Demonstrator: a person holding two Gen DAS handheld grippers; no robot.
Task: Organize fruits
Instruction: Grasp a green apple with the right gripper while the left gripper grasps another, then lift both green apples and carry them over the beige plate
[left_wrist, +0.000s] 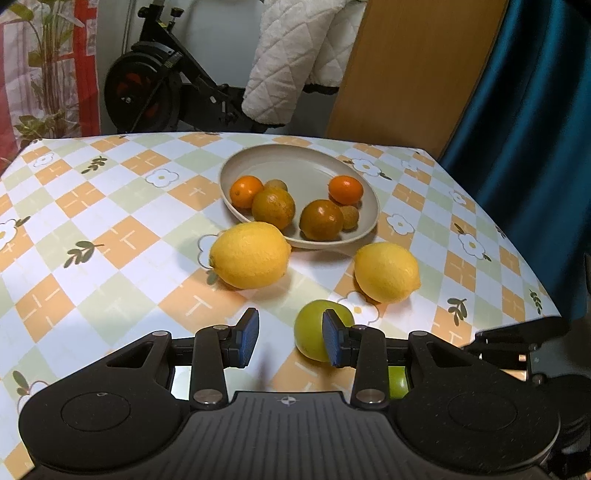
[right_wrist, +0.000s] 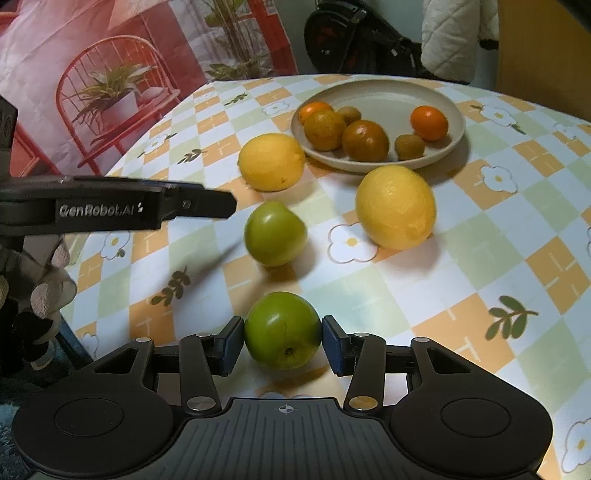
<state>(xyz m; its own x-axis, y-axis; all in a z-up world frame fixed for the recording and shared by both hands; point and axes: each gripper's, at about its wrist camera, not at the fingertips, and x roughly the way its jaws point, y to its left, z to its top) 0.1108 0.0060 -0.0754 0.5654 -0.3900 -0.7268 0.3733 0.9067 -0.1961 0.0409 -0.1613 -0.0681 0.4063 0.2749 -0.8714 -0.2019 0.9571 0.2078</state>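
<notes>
On the checkered surface (right_wrist: 480, 258), the right gripper (right_wrist: 283, 345) brackets a green fruit (right_wrist: 282, 329), pads at both its sides, stem end facing the camera; firm contact cannot be confirmed. The left gripper (left_wrist: 290, 338) is spread and holds nothing, a second green fruit (left_wrist: 310, 332) just behind its right finger. Two lemons (left_wrist: 250, 254) (left_wrist: 386, 272) lie crosswise before the plate (left_wrist: 295, 158) of oranges.

Two low wrist views, both facing the shared plate (left_wrist: 369, 225).
</notes>
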